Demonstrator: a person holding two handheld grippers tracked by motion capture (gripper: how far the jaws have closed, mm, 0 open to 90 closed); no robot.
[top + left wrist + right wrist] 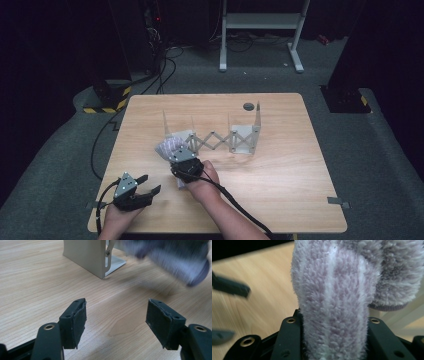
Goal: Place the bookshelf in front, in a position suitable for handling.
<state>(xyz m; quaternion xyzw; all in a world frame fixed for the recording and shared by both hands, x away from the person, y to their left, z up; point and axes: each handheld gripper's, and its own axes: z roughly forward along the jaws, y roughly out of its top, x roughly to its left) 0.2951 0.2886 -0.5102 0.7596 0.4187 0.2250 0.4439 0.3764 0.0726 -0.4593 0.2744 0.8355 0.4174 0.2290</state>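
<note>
A fluffy cloth (168, 147) with lilac and white stripes is held just above the table, close to the left end of a beige scissor-type folding rack (220, 139). My right gripper (175, 155) is shut on the cloth (334, 290), whose pile bulges between the two black jaws of that gripper (334, 326). Near the front left of the table my left gripper (150, 184) rests open. In the left gripper view the left gripper (116, 315) has bare wood between its pads, with the cloth (175, 257) blurred at upper right and a rack end plate (87, 255) beyond.
The wooden table (280, 175) has a round cable hole (248, 106) at the back. The rack's thin uprights (258, 116) stand at mid table. Cables trail off the table's front and left side. A white frame (260, 22) stands on the floor behind.
</note>
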